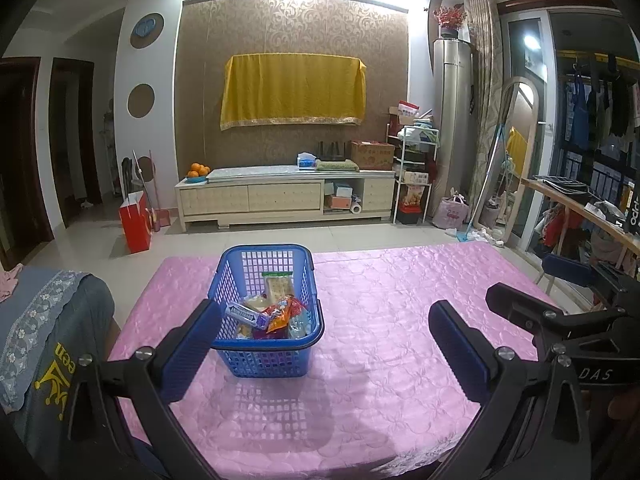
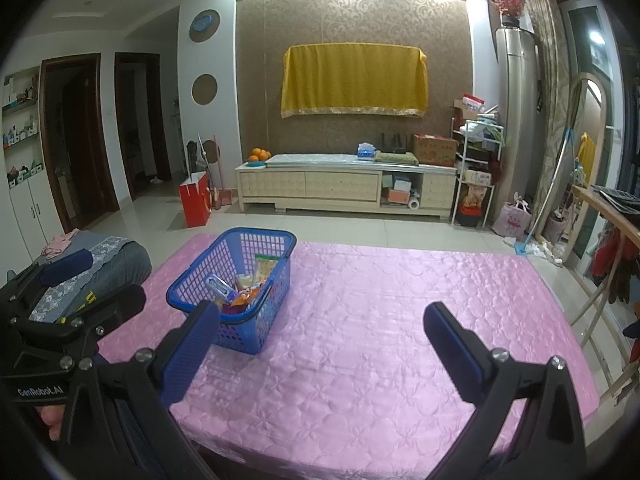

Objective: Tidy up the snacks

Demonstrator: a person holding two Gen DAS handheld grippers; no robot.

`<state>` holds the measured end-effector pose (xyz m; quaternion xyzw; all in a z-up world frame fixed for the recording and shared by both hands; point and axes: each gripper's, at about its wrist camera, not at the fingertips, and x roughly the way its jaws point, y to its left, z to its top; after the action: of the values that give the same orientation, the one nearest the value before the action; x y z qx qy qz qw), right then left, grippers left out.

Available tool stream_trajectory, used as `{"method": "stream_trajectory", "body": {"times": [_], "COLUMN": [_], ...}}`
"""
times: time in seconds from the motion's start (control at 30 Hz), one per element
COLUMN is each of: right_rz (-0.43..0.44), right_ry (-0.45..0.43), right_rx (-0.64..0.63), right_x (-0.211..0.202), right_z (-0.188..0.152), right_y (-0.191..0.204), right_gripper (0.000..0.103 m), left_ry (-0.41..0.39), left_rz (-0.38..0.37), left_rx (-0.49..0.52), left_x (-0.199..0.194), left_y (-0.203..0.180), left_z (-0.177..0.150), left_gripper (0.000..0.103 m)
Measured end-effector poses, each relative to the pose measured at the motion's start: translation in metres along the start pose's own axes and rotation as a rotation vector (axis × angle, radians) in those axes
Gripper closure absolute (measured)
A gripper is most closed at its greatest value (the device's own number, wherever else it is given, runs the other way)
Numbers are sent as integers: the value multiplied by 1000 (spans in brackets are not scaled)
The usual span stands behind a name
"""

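Hovering low in frame, the left gripper (image 1: 324, 332) and right gripper (image 2: 320, 332) both stand wide apart, empty. Beyond them, on the pink quilted tablecloth (image 1: 400, 320), a blue plastic lattice basket (image 1: 267, 354) left of centre holds assorted snack packets (image 1: 276, 314). Farther back stands a cream television cabinet (image 1: 284, 196).

Right claw (image 2: 320, 344) above the near part of the surface (image 2: 400, 340), which wears a pink quilted cloth; fingers spread wide, nothing between the blue pads (image 2: 188, 352). Blue plastic basket (image 2: 276, 280) sits on the cloth at far left, handles folded down on the rim, with mixed snack packets (image 2: 240, 284) heaped inside. Left claw (image 2: 76, 280) enters at the left edge, beside the basket, apart from it. Rest of the cloth bare. Behind: low cabinet (image 2: 344, 188), yellow drape (image 2: 354, 80) on the wall.
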<state>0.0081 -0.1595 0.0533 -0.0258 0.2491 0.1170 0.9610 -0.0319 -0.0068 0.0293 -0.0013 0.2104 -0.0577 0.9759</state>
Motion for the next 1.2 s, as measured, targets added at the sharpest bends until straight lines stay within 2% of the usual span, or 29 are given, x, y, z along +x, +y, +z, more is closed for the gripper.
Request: {"method": "stream_trajectory", "body": {"times": [1.2], "right_rz": [1], "right_ry": [0], "right_rx": [0], "right_x": [-1], "right_z": [-4], "right_y": [0], "right_gripper": [0], "left_ry": [13], "left_rz": [15], "left_rx": [-8], "left_x": [1], "left_y": [-8], "left_z": [-4], "left_gripper": [1]}}
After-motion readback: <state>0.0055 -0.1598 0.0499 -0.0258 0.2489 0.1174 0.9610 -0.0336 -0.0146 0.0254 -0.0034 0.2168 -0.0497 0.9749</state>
